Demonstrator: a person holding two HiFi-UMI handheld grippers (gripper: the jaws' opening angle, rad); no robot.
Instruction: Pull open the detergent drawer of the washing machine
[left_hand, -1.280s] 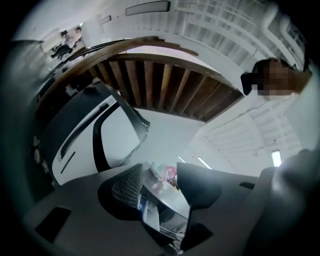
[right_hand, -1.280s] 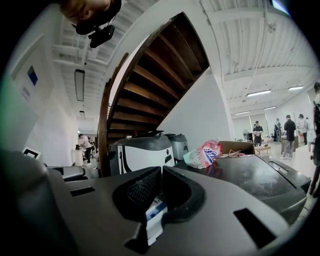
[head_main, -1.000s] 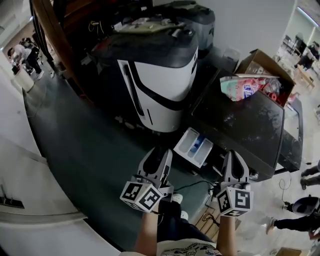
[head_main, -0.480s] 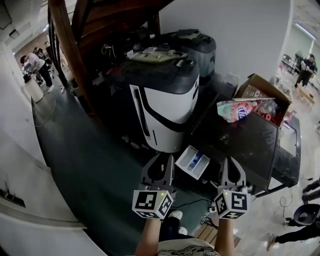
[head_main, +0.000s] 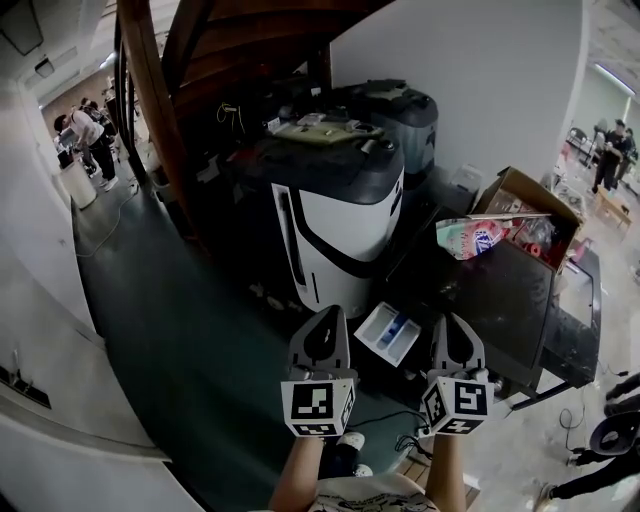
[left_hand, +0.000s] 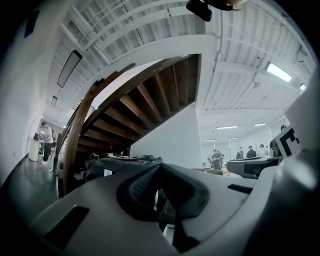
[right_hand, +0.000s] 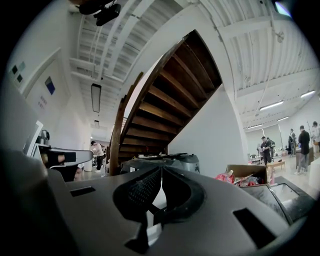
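Observation:
The washing machine (head_main: 505, 295) has a dark top and stands low at the right of the head view. Its white detergent drawer (head_main: 388, 332), with blue compartments, sticks out pulled open between my two grippers. My left gripper (head_main: 322, 318) hangs just left of the drawer, shut with nothing in it; in the left gripper view its jaws (left_hand: 159, 169) meet at the tips. My right gripper (head_main: 452, 325) is just right of the drawer, over the machine's front edge, also shut and empty, its jaws closed in the right gripper view (right_hand: 161, 171). Neither touches the drawer.
A tall white and black appliance (head_main: 340, 230) stands behind the drawer, with a second dark one (head_main: 400, 110) beyond it. A cardboard box (head_main: 530, 205) of packets sits on the washing machine. A wooden staircase (head_main: 150, 80) rises at the left; people (head_main: 90, 135) stand far off.
Both grippers have risen, away from the open drawer. The left gripper has rolled to sit level and its jaws have closed. The head view has tilted up, showing more of the stairs and wall.

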